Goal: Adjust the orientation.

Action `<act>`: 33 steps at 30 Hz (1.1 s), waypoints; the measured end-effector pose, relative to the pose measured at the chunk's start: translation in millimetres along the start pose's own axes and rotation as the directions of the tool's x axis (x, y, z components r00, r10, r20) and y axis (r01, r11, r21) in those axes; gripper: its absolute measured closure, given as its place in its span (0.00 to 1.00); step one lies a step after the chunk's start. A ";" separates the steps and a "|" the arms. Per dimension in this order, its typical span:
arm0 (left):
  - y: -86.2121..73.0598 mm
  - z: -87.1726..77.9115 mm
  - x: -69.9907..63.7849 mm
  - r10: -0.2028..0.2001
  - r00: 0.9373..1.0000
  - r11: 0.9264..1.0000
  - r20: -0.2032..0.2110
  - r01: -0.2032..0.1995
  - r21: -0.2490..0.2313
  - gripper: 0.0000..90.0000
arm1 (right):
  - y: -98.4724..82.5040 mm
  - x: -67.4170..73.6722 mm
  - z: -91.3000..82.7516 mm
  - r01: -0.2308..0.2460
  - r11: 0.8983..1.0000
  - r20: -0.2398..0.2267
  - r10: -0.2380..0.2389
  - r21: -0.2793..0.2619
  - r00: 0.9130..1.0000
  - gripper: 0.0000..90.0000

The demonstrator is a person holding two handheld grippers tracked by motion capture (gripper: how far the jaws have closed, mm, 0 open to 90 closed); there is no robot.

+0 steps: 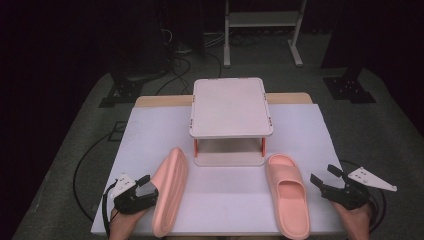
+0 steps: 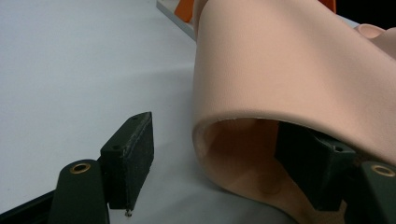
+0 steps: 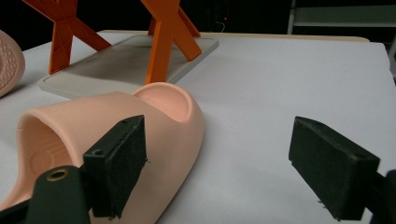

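Two pink slide slippers lie on the white table. The left slipper (image 1: 170, 192) (image 2: 289, 60) is tipped up on its side. My left gripper (image 1: 149, 186) (image 2: 219, 140) is open at it: one jaw reaches inside under the strap, and the other stands outside on the table side. The strap's wall lies between them, not pinched. The right slipper (image 1: 287, 195) (image 3: 159, 116) rests flat, sole down. Just to its right my right gripper (image 1: 323, 175) (image 3: 222, 140) stands open, with only bare table between its jaws.
A white two-tier rack (image 1: 231, 107) with orange legs (image 3: 166, 37) stands mid-table behind the slippers, its base plate (image 3: 121, 60) close to the right slipper's toe. The table's front edge (image 1: 220, 233) is near both hands. Cables lie on the floor around.
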State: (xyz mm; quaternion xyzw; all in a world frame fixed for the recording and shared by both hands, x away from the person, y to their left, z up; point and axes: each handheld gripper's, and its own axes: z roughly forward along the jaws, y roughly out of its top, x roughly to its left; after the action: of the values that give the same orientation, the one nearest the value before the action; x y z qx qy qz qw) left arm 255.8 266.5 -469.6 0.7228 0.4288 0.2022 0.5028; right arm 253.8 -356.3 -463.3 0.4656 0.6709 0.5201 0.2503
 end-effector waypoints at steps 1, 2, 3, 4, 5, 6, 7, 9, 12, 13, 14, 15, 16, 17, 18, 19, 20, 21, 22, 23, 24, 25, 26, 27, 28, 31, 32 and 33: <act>0.4 0.4 -0.9 0.000 1.000 1.000 0.004 0.000 -0.003 0.31 | 0.0 0.1 0.0 0.000 1.000 -0.001 0.000 0.000 1.000 0.21; 1.3 1.3 -2.8 0.004 1.000 1.000 0.009 -0.004 -0.007 0.31 | -0.1 0.2 0.1 0.000 1.000 -0.003 0.000 0.000 1.000 0.21; 1.8 1.7 -3.5 0.006 1.000 1.000 0.013 -0.006 -0.006 0.31 | -0.1 0.3 0.0 -0.002 1.000 -0.002 0.002 0.000 1.000 0.21; 2.2 1.9 -4.2 0.013 1.000 1.000 0.012 -0.012 -0.006 0.31 | -0.2 0.3 -0.1 -0.002 1.000 -0.001 0.002 0.000 1.000 0.21; 2.2 1.9 -4.2 0.013 1.000 1.000 0.012 -0.012 -0.006 0.31 | -0.1 0.1 -0.2 -0.002 1.000 0.000 0.002 -0.001 1.000 0.21; 2.7 2.7 -5.9 0.015 1.000 1.000 0.010 -0.015 -0.010 0.31 | -0.2 -0.1 -0.3 -0.004 1.000 -0.001 0.004 -0.003 1.000 0.21; 2.7 2.7 -5.9 0.015 1.000 1.000 0.010 -0.015 -0.010 0.31 | -0.2 -0.1 -0.3 -0.004 1.000 -0.001 0.004 -0.003 1.000 0.21; 3.3 2.8 -7.7 0.017 1.000 1.000 0.009 -0.017 -0.013 0.31 | -0.3 -0.6 -0.7 -0.011 1.000 -0.002 0.011 -0.004 1.000 0.21; 4.1 3.3 -9.7 0.022 1.000 1.000 0.014 -0.022 -0.013 0.31 | -0.5 -0.7 -0.8 -0.013 1.000 -0.003 0.013 -0.004 1.000 0.21; 4.1 3.3 -9.7 0.022 1.000 1.000 0.014 -0.022 -0.013 0.31 | -0.5 -0.7 -0.8 -0.013 1.000 -0.003 0.013 -0.004 1.000 0.21; 4.6 3.9 -11.0 0.027 1.000 1.000 0.016 -0.027 -0.017 0.31 | -0.4 -0.5 -0.8 -0.010 1.000 -0.003 0.010 -0.003 1.000 0.21; 4.6 3.9 -11.0 0.027 1.000 1.000 0.016 -0.027 -0.017 0.31 | -0.4 -0.5 -0.8 -0.010 1.000 -0.003 0.010 -0.003 1.000 0.21; 5.0 3.9 -12.5 0.032 0.999 0.999 0.018 -0.032 -0.016 0.31 | -0.4 -0.1 -1.0 -0.010 1.000 -0.003 0.010 -0.004 1.000 0.21; 5.0 3.9 -12.5 0.032 0.999 0.999 0.018 -0.032 -0.016 0.31 | -0.4 0.1 -1.0 -0.009 1.000 -0.003 0.009 -0.003 1.000 0.21; 5.2 3.9 -13.2 0.034 0.999 0.999 0.019 -0.033 -0.018 0.31 | -0.4 0.1 -1.0 -0.009 1.000 -0.003 0.009 -0.003 1.000 0.21; 5.3 4.2 -13.7 0.031 0.999 0.999 0.019 -0.030 -0.020 0.31 | -0.4 0.1 -1.0 -0.007 1.000 -0.003 0.007 -0.003 1.000 0.21; 5.6 5.3 -14.9 0.030 0.999 0.999 0.025 -0.029 -0.025 0.31 | -0.4 0.1 -1.2 -0.009 1.000 -0.003 0.009 -0.002 1.000 0.21; 5.6 5.3 -14.9 0.030 0.999 0.999 0.025 -0.029 -0.025 0.31 | -0.4 0.1 -1.2 -0.009 1.000 -0.003 0.009 -0.002 1.000 0.21; 5.9 5.5 -15.5 0.031 0.999 0.999 0.024 -0.030 -0.025 0.31 | -0.5 0.1 -1.2 -0.010 1.000 -0.003 0.010 -0.003 1.000 0.21; 6.2 6.0 -16.1 0.026 0.999 0.999 0.026 -0.026 -0.025 0.31 | -0.6 -0.2 -1.4 -0.011 1.000 -0.003 0.011 -0.004 1.000 0.21; 6.7 7.3 -18.2 0.024 0.999 0.999 0.033 -0.023 -0.027 0.31 | -0.6 -0.5 -1.5 -0.013 1.000 -0.004 0.013 -0.005 1.000 0.21; 6.7 7.3 -18.2 0.024 0.999 0.999 0.033 -0.023 -0.027 0.31 | -0.6 -0.5 -1.5 -0.013 1.000 -0.004 0.013 -0.005 1.000 0.21; 7.7 8.3 -20.2 0.024 0.999 0.999 0.036 -0.023 -0.029 0.31 | -0.4 -0.7 -2.0 -0.013 1.000 -0.004 0.013 -0.006 1.000 0.21; 7.7 8.3 -20.2 0.024 0.999 0.999 0.036 -0.023 -0.029 0.31 | -0.4 -0.7 -2.0 -0.013 1.000 -0.004 0.013 -0.006 1.000 0.21; 8.4 9.3 -21.8 0.023 0.999 0.999 0.038 -0.021 -0.040 0.33 | -0.3 -0.6 -2.3 -0.011 1.000 -0.003 0.011 -0.007 1.000 0.21; 9.0 10.5 -23.0 0.025 0.999 0.999 0.037 -0.024 -0.043 0.33 | -0.3 -0.4 -2.4 -0.012 1.000 -0.005 0.012 -0.007 1.000 0.21; 9.1 11.5 -23.2 0.027 0.999 0.999 0.036 -0.026 -0.038 0.33 | -0.4 -0.3 -2.5 -0.013 1.000 -0.006 0.013 -0.006 1.000 0.21; 8.9 12.3 -23.2 0.028 0.999 0.999 0.037 -0.027 -0.036 0.33 | -0.4 -0.6 -2.6 -0.012 1.000 -0.007 0.012 -0.007 1.000 0.21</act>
State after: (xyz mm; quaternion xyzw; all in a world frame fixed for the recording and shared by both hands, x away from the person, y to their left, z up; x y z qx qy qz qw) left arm 255.6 239.4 -463.4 0.7232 0.4056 0.2033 0.5207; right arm 251.8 -358.1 -462.9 0.4669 0.6669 0.5257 0.2467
